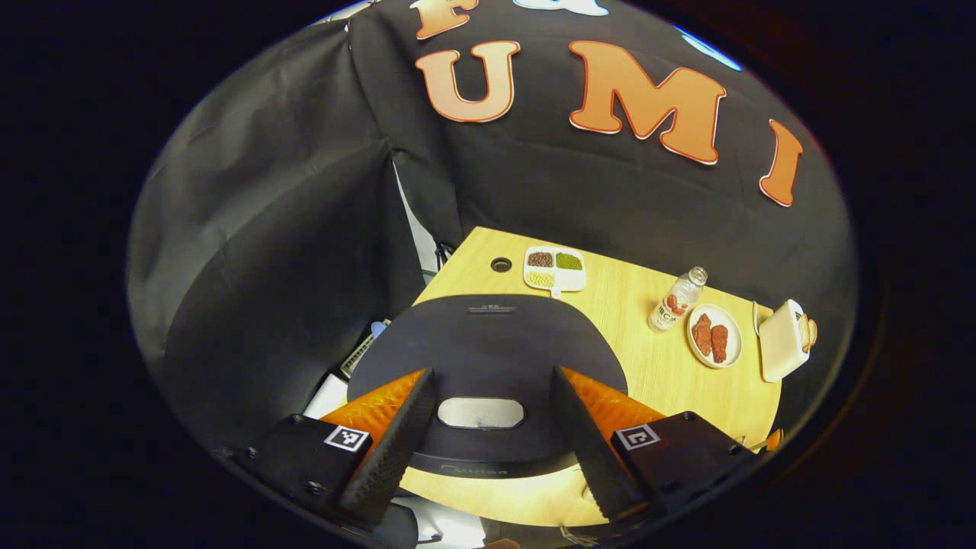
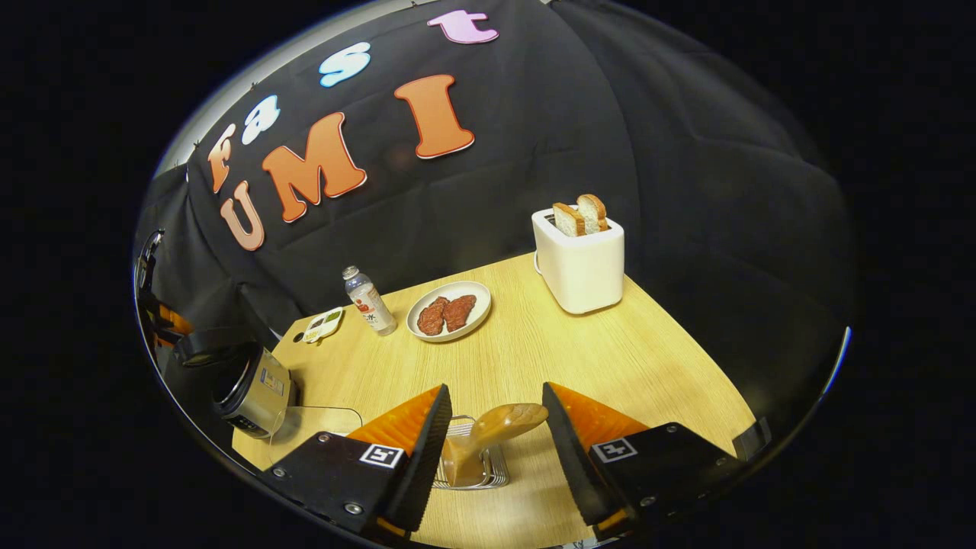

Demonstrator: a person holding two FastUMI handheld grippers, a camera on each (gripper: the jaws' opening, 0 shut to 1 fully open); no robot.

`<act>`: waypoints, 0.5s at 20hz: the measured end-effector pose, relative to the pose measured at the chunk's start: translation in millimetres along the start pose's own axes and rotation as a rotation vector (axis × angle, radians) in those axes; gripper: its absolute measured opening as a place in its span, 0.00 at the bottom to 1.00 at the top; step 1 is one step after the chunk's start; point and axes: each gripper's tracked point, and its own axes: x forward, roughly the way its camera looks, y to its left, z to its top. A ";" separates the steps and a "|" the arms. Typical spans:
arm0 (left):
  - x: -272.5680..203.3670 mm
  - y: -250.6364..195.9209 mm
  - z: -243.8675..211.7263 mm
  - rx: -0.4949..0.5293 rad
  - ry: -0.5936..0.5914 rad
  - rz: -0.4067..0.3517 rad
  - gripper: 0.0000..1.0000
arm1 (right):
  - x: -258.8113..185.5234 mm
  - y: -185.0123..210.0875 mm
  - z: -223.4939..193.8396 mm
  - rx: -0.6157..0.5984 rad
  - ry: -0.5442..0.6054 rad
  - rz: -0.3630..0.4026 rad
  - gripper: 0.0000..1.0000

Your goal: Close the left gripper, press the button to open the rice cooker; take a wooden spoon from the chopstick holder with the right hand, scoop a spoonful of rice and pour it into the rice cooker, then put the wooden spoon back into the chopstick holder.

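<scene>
Left tongs point(image 1: 488, 423): fingers spread wide, nothing between them, touching nothing. They hang just above the rice cooker point(image 1: 488, 358), lid down; its pale oval button point(image 1: 480, 412) sits centred in the gap betw. the two fingers, not pressed.

Right tongs point(image 2: 492, 438): also released, wide gap, empty. Directly ahead in that gap is the wooden spoon point(image 2: 496, 427), bowl end up and tilted to the right, standing in the wire chopstick holder point(image 2: 469, 461) on the tabletop point(image 2: 534, 351). Neither finger touches the spoon or the holder; spoon sits closer to the left finger.

In the right gripper view the rice cooker point(image 2: 252, 393) is far left at the tabletop edge, w/ the left tongs above it. Behind, left to right: divided dish of grains point(image 2: 323, 325), bottle point(image 2: 368, 300), plate w/ two red-brown pieces point(image 2: 449, 311), white toaster point(image 2: 579, 259) w/ two bread slices up.

Left gripper view shows the same lot beyond the cooker: dish point(image 1: 555, 268), bottle point(image 1: 677, 299), plate point(image 1: 714, 336), toaster point(image 1: 784, 340). A clear lid-like piece point(image 2: 316, 423) lies just beside the cooker; can't tell what it is.
</scene>
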 end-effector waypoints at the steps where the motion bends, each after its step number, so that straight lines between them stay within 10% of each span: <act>1: 3.0 0.2 -9.0 -0.004 0.025 -0.003 0.98 | 0.9 0.3 -0.4 -0.004 0.000 -0.001 0.76; 10: 33.8 2.1 -66.3 -0.022 0.236 -0.014 0.99 | 2.2 1.2 2.0 -0.008 0.001 0.001 0.77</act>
